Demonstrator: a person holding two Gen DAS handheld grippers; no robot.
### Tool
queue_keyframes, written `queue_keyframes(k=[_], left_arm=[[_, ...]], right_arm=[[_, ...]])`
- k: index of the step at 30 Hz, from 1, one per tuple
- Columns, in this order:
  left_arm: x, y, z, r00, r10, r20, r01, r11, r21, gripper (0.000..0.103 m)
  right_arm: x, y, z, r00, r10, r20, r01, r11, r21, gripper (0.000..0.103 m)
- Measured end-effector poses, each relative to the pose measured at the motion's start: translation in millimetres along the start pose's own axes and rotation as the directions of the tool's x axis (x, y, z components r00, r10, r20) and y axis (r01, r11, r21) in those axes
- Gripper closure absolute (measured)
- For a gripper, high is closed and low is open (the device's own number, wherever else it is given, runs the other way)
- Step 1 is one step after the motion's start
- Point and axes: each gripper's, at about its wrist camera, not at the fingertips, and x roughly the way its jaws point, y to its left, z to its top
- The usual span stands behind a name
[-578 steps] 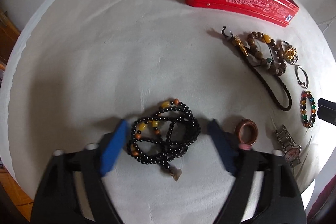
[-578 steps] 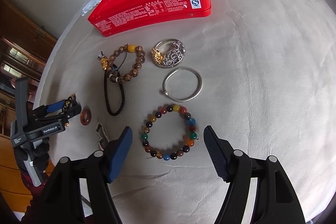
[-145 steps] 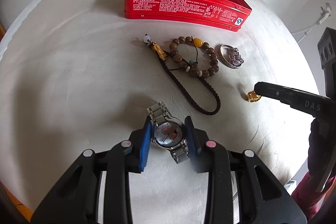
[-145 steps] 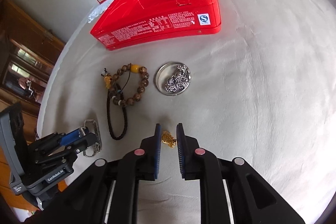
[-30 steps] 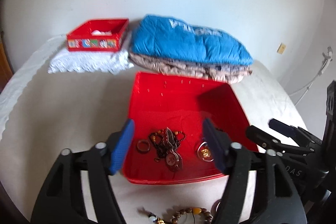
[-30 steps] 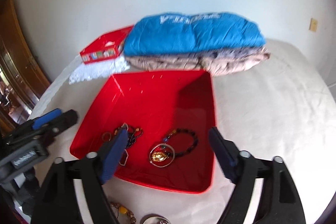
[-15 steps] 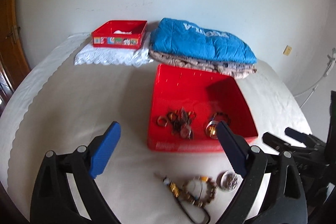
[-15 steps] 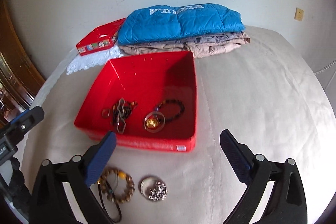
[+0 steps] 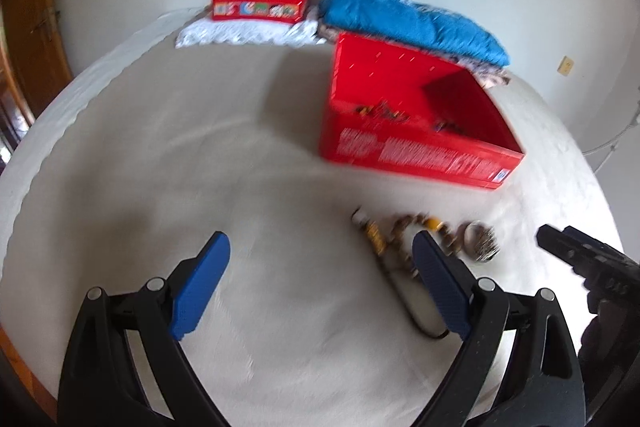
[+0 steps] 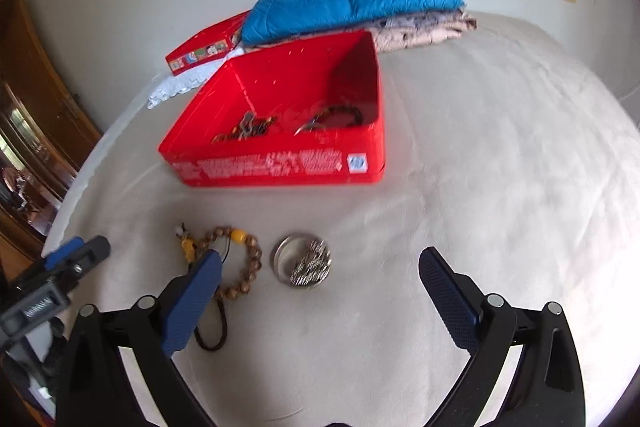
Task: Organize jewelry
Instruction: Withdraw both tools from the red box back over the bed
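A large red tin (image 9: 416, 155) (image 10: 280, 167) stands on the cream bedcover with several pieces of jewelry (image 10: 256, 127) inside. In front of it lie a brown bead bracelet (image 10: 244, 263) (image 9: 412, 223) with a gold charm and dark cord, and a silver bangle holding a silver chain (image 10: 304, 263) (image 9: 480, 245). My left gripper (image 9: 320, 287) is open and empty over bare cover, left of the bracelet. My right gripper (image 10: 320, 291) is open and empty, with the bangle just beyond the gap between its fingers. Its tip (image 9: 568, 251) shows in the left wrist view.
A folded blue quilt (image 10: 352, 3) on patterned bedding lies behind the tin. A small red box (image 9: 260, 5) sits on white lace at the back left. A wooden cabinet (image 10: 36, 99) stands left of the bed. A wall runs behind.
Both grippers have pulled back from above the tin and sunk toward the bedcover, and their jaws have spread wider. The bracelet and bangle have come into view in front of the tin.
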Motion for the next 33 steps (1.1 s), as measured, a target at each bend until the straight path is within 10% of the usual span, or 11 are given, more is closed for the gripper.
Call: queue_keyframes(k=[16,21,33], left_arm=[[27.2,16.9,-28.9,0.996,0.01,-0.09,-0.014,0.999,-0.039,0.013],[31.1,-4.2,-13.0,0.989,-0.064,-0.136,0.063,0.998,-0.011,0.037],[71.1,-92.6,-4.7,0.946,-0.141,-0.293,0.189,0.971,0.143,0.053]], right_arm=[[27.5,-0.6,-14.0,0.998,0.045,-0.035,-0.044,0.999,0.005,0.04],[30.3,-3.7,-13.0,0.998,0.05,-0.05,-0.049,0.999,0.018,0.052],[23.7,-22.6,-5.4,0.999,0.021,-0.048,-0.02,1.0,0.022,0.052]])
